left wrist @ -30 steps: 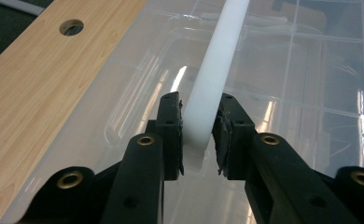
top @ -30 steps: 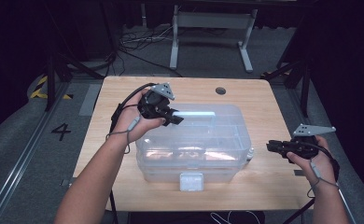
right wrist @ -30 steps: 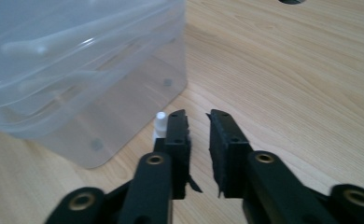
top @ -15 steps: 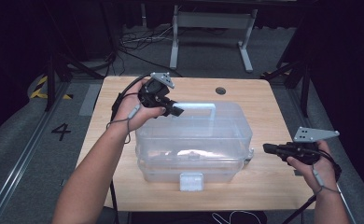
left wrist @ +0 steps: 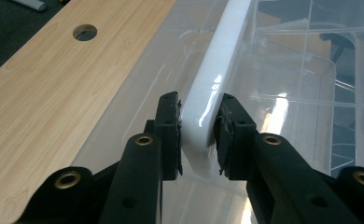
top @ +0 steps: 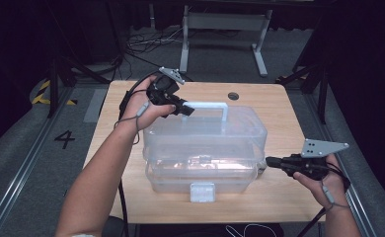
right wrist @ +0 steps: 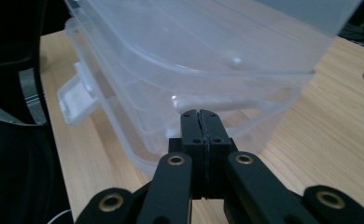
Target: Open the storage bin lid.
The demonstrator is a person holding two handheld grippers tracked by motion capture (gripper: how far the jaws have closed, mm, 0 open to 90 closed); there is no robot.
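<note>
One light wooden table (top: 121,148) with a round cable hole (top: 233,96) near its far edge, on grey carpet in a dark room with metal stand legs (top: 220,29) behind. Left gripper (top: 183,109) pinches the white handle (left wrist: 213,93) of the clear plastic storage box (top: 205,148) at table centre. Right gripper (right wrist: 200,116) sits just off the box's right end, jaws pressed together, empty. Versus a second ago: lid raised, right jaws just closed.

My bench: light wood-grain table (top: 131,98) with a round cable hole (top: 233,96) near the far edge. Grey carpet floor (top: 22,163), metal rail (top: 13,197), yellow-black hazard tape (top: 42,92), white "4" (top: 64,138). Grey stand frame (top: 220,22) and loose cables (top: 146,42) behind; surroundings dark.
</note>
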